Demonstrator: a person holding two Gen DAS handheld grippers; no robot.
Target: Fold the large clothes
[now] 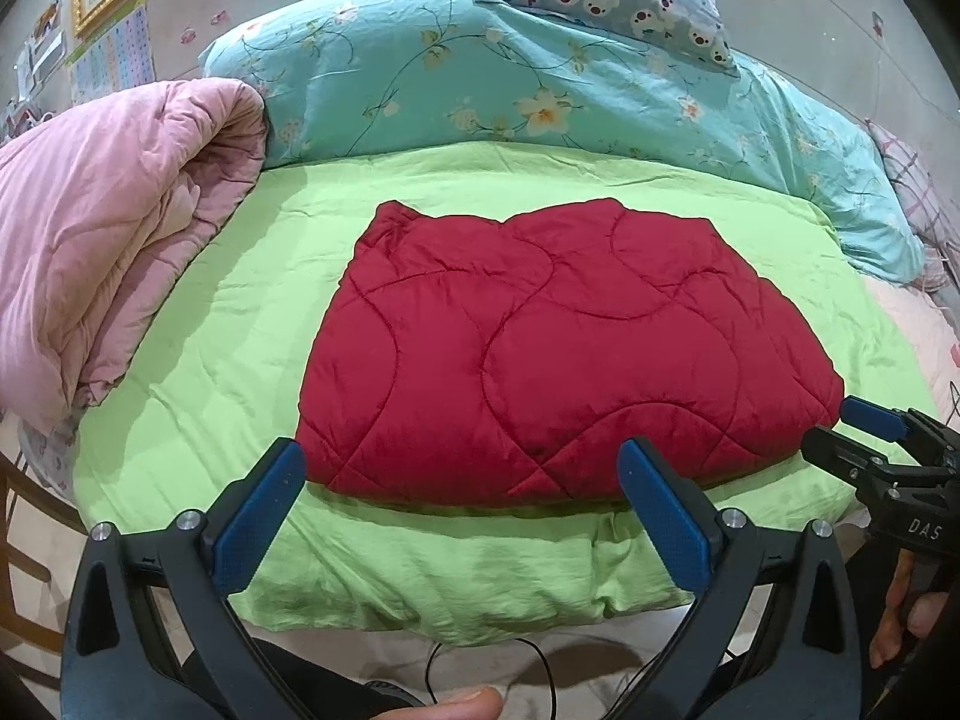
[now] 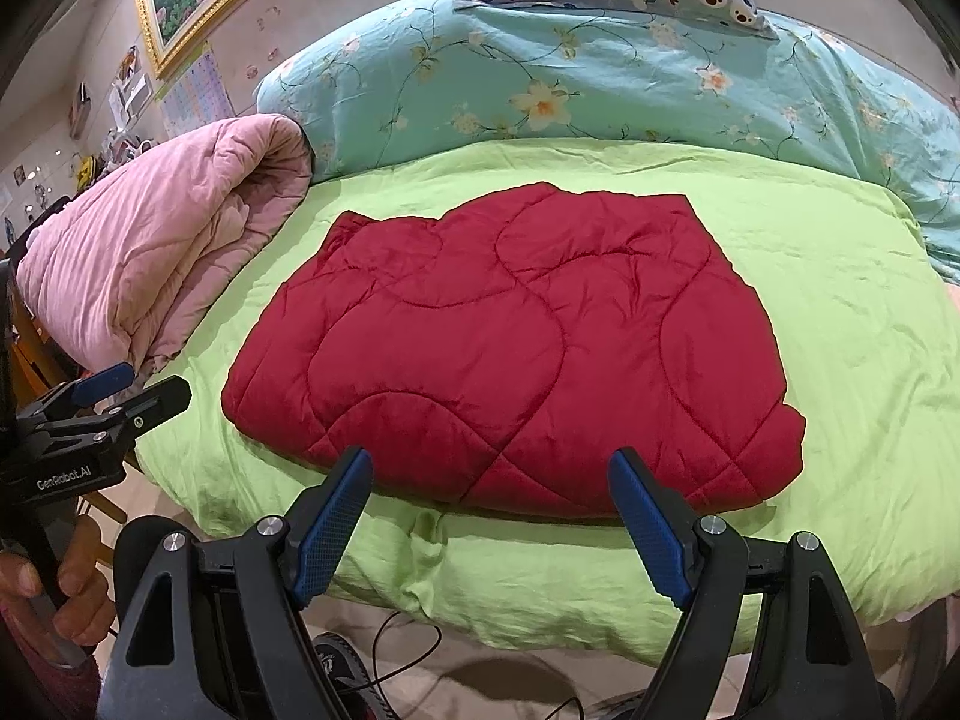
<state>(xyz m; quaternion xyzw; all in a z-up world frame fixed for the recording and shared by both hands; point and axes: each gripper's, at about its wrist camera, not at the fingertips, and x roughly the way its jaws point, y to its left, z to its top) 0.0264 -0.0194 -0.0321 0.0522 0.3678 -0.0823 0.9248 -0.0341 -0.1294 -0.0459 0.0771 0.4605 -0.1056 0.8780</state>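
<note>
Green-sheeted bed [image 1: 198, 324]: red quilted garment [image 1: 540, 348] lying folded into compact block, apparently finished. Left claw [image 1: 462, 516] and right claw [image 2: 489, 516] gaping, empty.

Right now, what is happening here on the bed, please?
A person holds a two-finger gripper in each hand over the near edge of a bed covered with a light green sheet. A red quilted padded garment lies folded into a compact shape on the sheet. The left gripper and the right gripper both hover just before its near edge, jaws wide open, gripping nothing. A rolled pink quilt lies to the left, and a turquoise floral duvet behind.
</note>
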